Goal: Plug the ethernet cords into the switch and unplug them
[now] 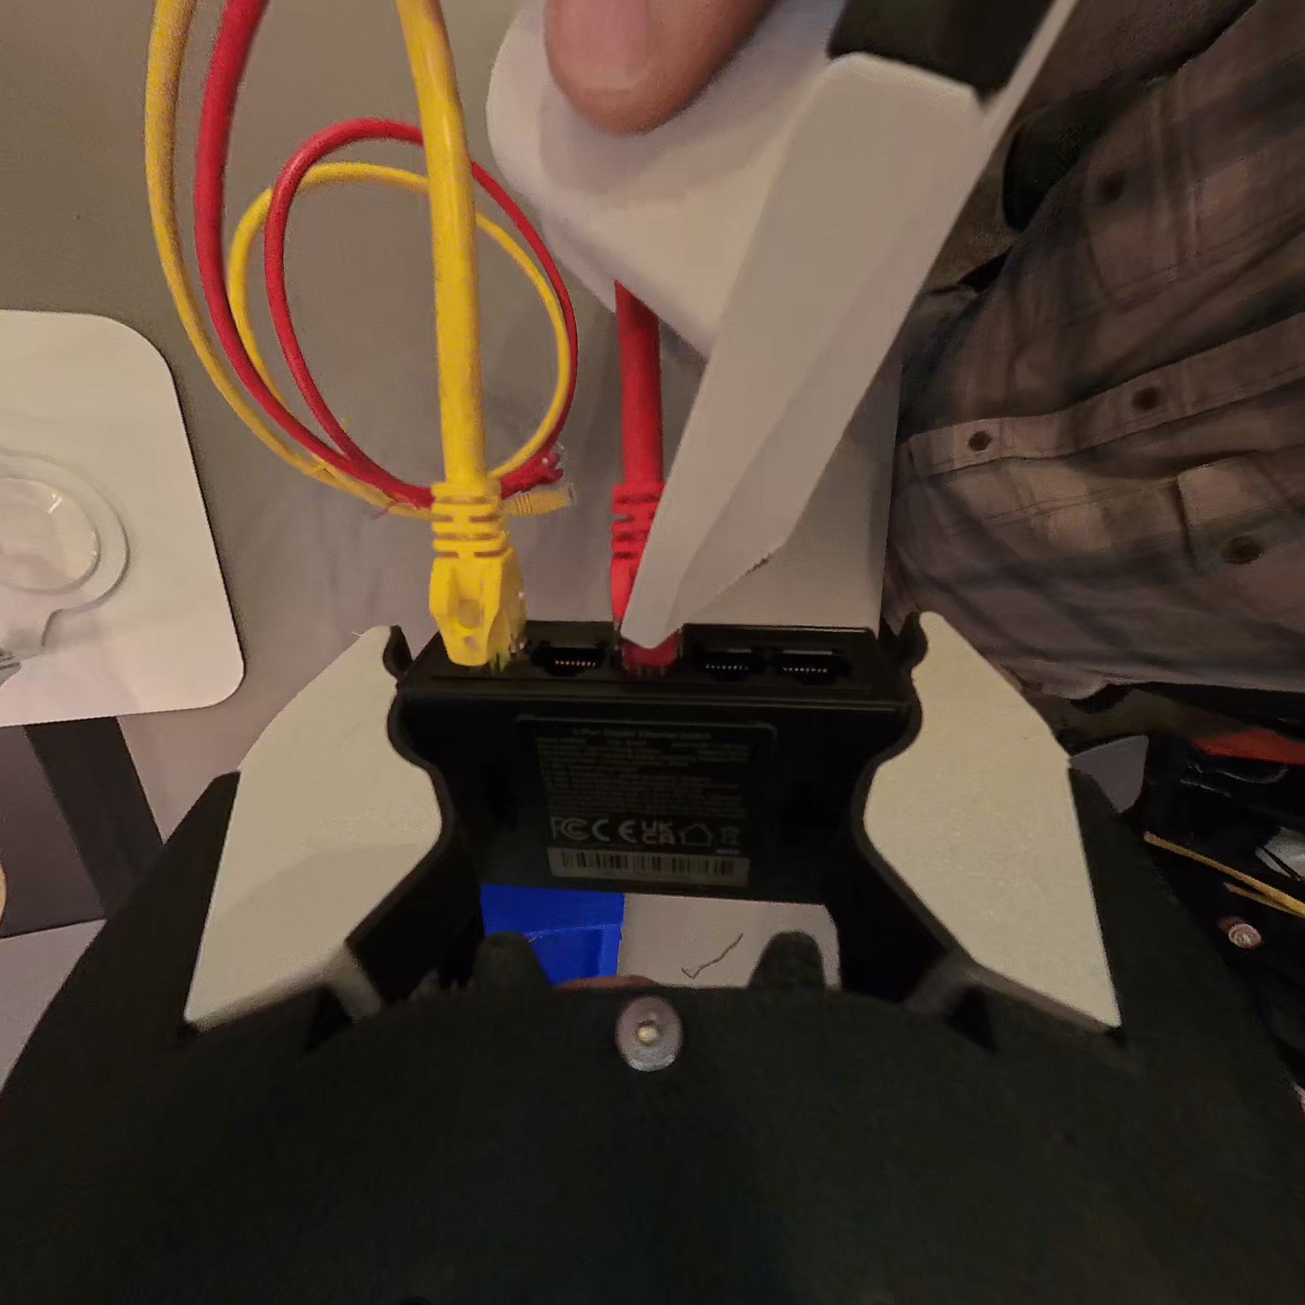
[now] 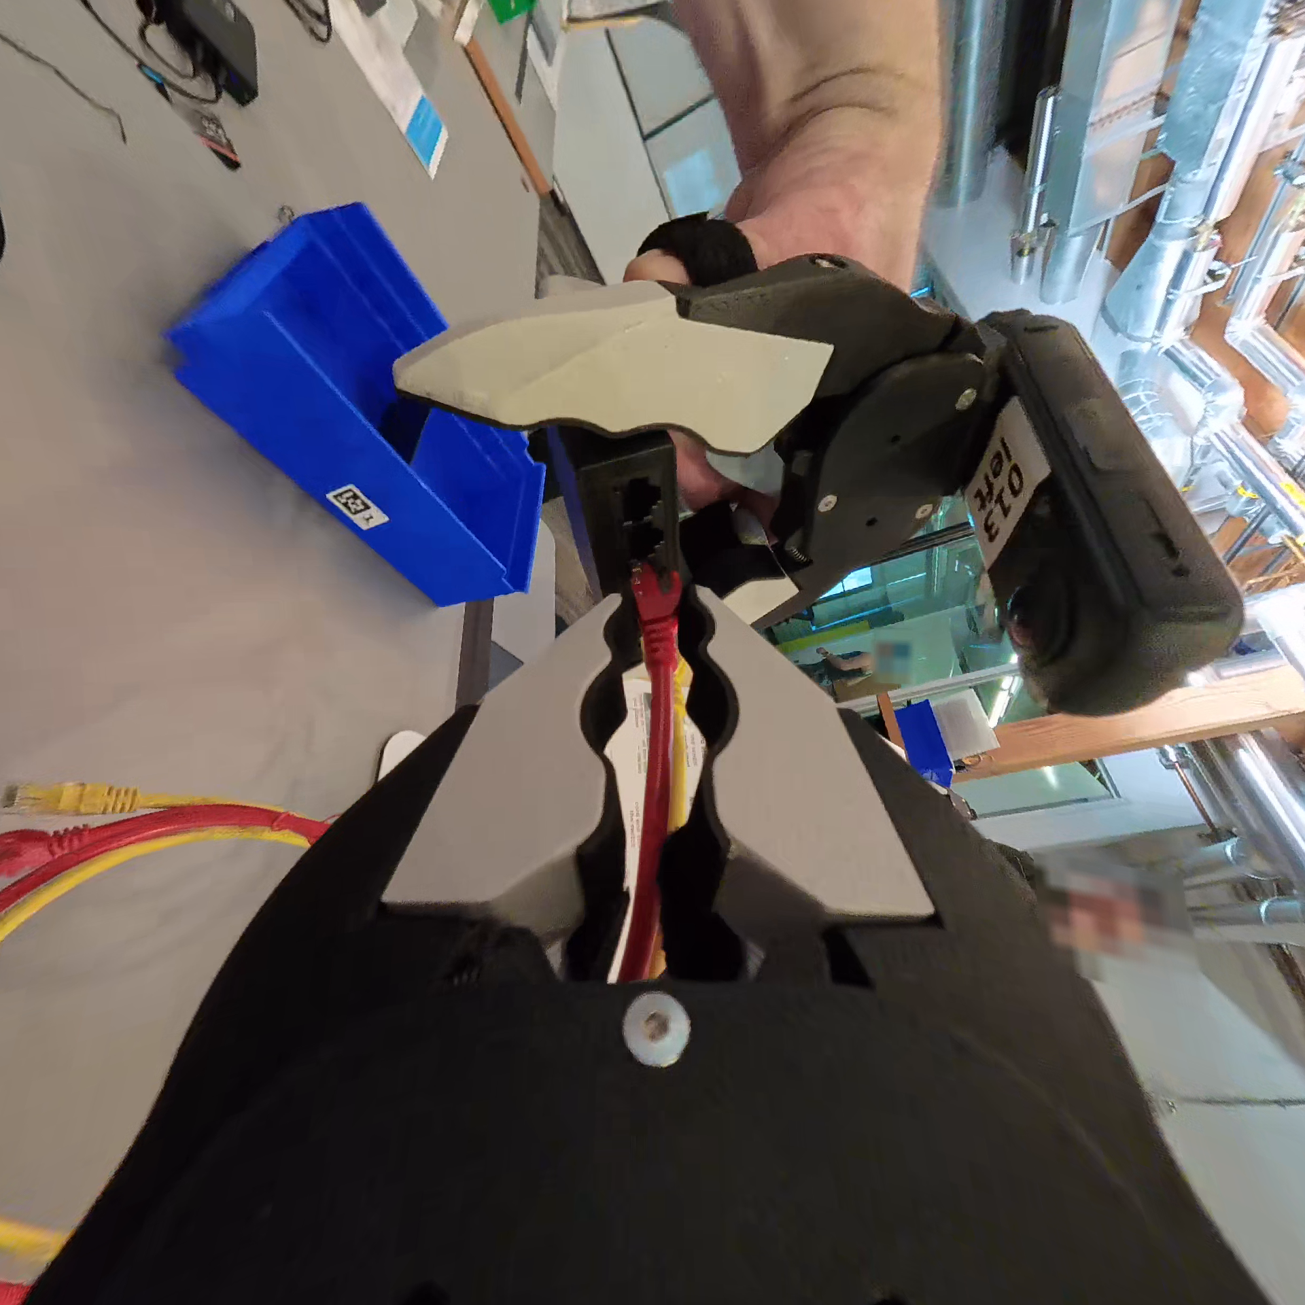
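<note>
switch: black switch (image 1: 653, 713) is clamped by its two short ends between the left gripper (image 1: 653, 635) fingers, port row facing away from the camera; it is held off the table, label side toward the lens.
left gripper: clenched on the switch, both white fingers pressed against its end walls.
yellow cord: yellow plug (image 1: 474, 593) is seated in the port nearest the left finger; the cable runs straight ahead, away from the gripper, into a loose loop.
red cord: red plug (image 2: 653, 597) is at the middle port of the row, just ahead of the right gripper (image 2: 657, 607) tips; the nose looks entered, full latching cannot be confirmed.
right gripper: closed around the red cord boot, cable trapped between the fingers and trailing back toward the palm; in the left wrist view its white finger (image 1: 727, 459) is laid over the red plug.
free ports: three ports are seen empty, one between yellow and red, two beyond red toward the right finger.
spare ends: other yellow and red connectors lie loose on the grey table (image 2: 141, 600), to the left of the right gripper.
blue bin: blue bin (image 2: 339, 395) sits on the table, ahead-left of the right gripper, not involved.
progress (judged): one cord plugged, a second being seated or pulled, which cannot be told; all unplugging is judged outstanding.
</note>
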The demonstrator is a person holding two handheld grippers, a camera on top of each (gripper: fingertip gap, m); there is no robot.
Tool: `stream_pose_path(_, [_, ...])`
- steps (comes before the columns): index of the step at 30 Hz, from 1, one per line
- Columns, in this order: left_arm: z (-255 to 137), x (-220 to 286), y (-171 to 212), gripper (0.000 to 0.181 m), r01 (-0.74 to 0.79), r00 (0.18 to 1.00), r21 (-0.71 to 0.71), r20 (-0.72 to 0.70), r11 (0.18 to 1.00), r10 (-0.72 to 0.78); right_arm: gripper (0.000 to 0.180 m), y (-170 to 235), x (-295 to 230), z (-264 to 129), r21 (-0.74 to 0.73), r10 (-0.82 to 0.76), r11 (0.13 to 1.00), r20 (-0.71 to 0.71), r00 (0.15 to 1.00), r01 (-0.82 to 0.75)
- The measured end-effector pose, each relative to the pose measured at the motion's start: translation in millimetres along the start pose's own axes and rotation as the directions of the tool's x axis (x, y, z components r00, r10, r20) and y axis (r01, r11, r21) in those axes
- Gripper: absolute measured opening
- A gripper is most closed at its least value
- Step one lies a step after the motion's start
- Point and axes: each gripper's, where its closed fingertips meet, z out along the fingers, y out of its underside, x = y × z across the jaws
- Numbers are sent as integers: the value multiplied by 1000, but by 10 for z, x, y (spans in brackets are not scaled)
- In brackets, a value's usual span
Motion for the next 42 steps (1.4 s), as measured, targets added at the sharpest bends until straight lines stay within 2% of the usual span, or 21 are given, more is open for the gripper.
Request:
stream_pose_path(6, [40,-31,81,125,13,1000,-71,10,997,-12,12,23,-62,47,-7,-54,999,27,998,54])
stream_pose_path(9, [78,-54,116,125,17,1000,-118,17,993,-15,19,37,-117,57,-26,-86,996,56,995,88])
stream_pose_path(13, [110,-51,96,125,15,1000,-140,12,990,-14,13,35,-127,31,-54,-122,991,63,991,125])
stream_pose_path(22, [196,-92,99,125,10,1000,-193,13,981,-7,10,121,-222,2,-147,-146,975,125,981,164])
stream_pose_path(30, [165,-86,85,125,9,1000,-149,4,989,-8,10,110,-187,12,-182,-164,967,96,982,179])
stream_pose_path(36, [177,-50,74,125,20,1000,-80,-15,997,-21,10,77,-192,19,-135,-129,981,98,987,141])
stream_pose_path(38, [200,-30,79,126,3,1000,-84,-8,996,-3,9,54,-212,4,-99,-107,988,115,988,119])
stream_pose_path(40, [180,-57,69,125,-1,1000,-83,20,997,3,10,64,-195,5,-125,-123,983,104,987,135])
stream_pose_path(42, [211,-56,137,125,-12,999,-145,47,989,19,9,48,-239,17,-103,-115,986,128,985,128])
